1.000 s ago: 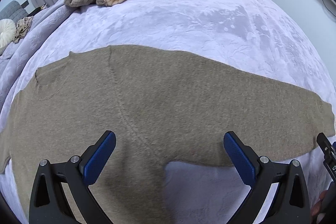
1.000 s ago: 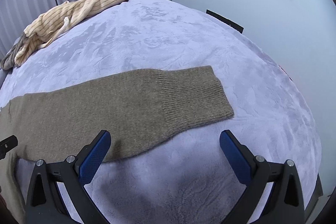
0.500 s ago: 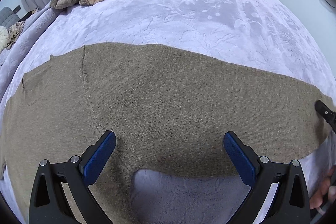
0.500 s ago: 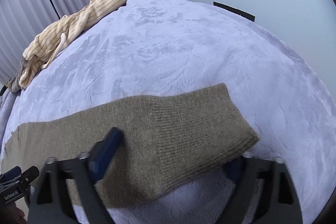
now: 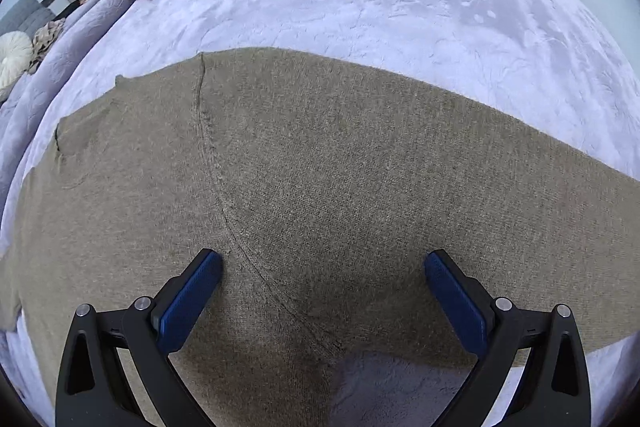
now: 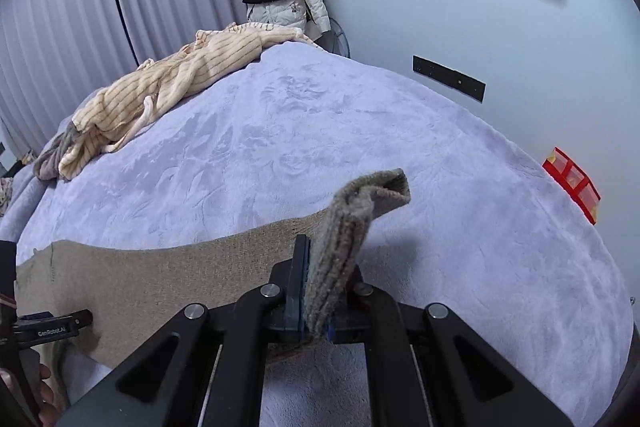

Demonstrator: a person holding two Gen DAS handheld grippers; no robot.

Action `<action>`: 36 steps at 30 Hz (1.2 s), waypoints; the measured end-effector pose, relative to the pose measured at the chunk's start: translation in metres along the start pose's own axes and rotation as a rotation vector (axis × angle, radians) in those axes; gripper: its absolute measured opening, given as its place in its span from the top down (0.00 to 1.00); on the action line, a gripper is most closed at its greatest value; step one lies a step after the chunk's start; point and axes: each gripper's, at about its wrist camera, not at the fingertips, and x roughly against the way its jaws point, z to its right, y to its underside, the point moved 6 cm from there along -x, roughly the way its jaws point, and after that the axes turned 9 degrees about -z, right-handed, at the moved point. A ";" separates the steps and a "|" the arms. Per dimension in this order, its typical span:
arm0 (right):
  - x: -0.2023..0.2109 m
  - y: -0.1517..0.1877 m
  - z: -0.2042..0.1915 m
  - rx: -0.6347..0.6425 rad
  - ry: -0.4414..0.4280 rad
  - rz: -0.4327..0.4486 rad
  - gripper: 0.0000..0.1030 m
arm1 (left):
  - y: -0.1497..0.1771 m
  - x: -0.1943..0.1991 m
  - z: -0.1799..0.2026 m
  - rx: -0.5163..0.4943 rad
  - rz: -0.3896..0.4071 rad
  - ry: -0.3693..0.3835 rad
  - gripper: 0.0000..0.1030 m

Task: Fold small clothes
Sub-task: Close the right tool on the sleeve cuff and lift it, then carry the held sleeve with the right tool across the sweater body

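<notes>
Across the near part of the lavender bedspread (image 5: pixel 360 7) lies the brown sweater (image 5: pixel 340 187), spread flat with one sleeve running out to the side. That sleeve's ribbed cuff (image 6: pixel 360 211) is pinched tight in the right gripper (image 6: pixel 314 299) and sticks up off the bedspread (jaws fully closed on it). Over the sweater's armpit seam hovers the left gripper (image 5: pixel 322 283), jaws wide apart, gripping nothing. Beyond the sweater, at the bedspread's far edge, sits a cream striped garment (image 6: pixel 172 87) in a heap.
</notes>
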 end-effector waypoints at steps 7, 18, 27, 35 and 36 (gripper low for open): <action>0.016 -0.003 -0.010 0.021 -0.005 0.019 0.93 | 0.003 0.004 -0.012 0.019 -0.019 0.047 0.00; 0.056 -0.005 -0.075 0.095 -0.077 0.053 0.93 | 0.026 0.013 -0.067 0.064 -0.004 0.058 0.00; 0.079 -0.002 -0.150 0.155 -0.142 0.057 0.93 | 0.048 0.018 -0.122 0.109 0.015 0.071 0.00; 0.088 0.012 -0.217 0.219 -0.181 0.042 0.93 | 0.069 0.021 -0.161 0.127 0.042 0.063 0.00; 0.089 0.015 -0.227 0.228 -0.185 0.040 0.93 | 0.072 0.022 -0.167 0.128 0.049 0.061 0.00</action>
